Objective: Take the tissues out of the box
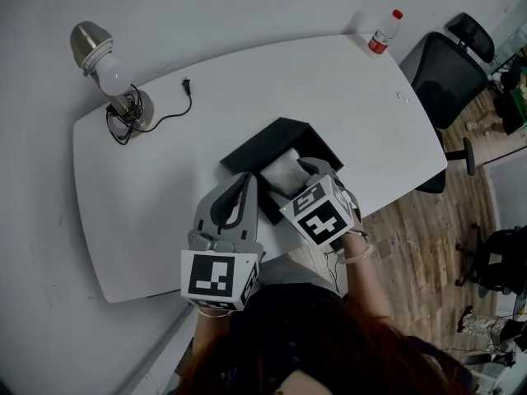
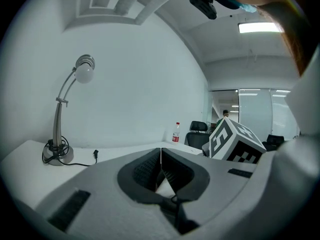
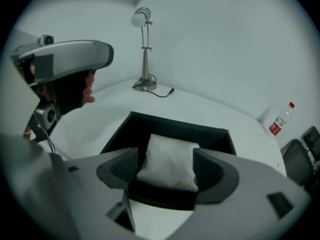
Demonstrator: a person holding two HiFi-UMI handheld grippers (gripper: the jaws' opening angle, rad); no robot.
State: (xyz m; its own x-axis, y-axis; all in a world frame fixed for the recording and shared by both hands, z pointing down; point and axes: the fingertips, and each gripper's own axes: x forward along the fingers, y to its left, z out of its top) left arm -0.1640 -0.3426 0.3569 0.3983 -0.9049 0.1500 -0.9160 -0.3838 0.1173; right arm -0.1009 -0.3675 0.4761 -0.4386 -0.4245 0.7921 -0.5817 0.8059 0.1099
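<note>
The white tissues (image 3: 170, 159) are lying flat inside the open black box (image 3: 150, 126), filling much of its floor, with the dark walls showing all round them. The box is sitting on the white table (image 1: 165, 196), close to the edge nearest the person and turned at an angle to that edge.

The right gripper (image 3: 165, 160) is hovering over the near side of the box. In the right gripper view its jaws are standing wide apart, one on each side of the tissues, and the ribbed pads are not pressing on them, so the claw is gripping nothing. Whether either jaw tip is touching the pack cannot be told. The right marker cube (image 1: 321, 212) is showing in the head view just above the person's wrist.

The left gripper (image 2: 161, 151) is hanging just beside the box on its left. Its jaws are meeting at the tips, closed with nothing between them.

Farther out, a desk lamp (image 1: 111, 72) is standing near the far left corner of the table, its black cord (image 1: 169, 118) trailing across the surface to a loose plug. A bottle (image 1: 384, 33) with a red cap is standing at the far right corner, and a black office chair (image 1: 449, 72) is sitting beyond that end, over the wooden floor (image 1: 412, 237).
</note>
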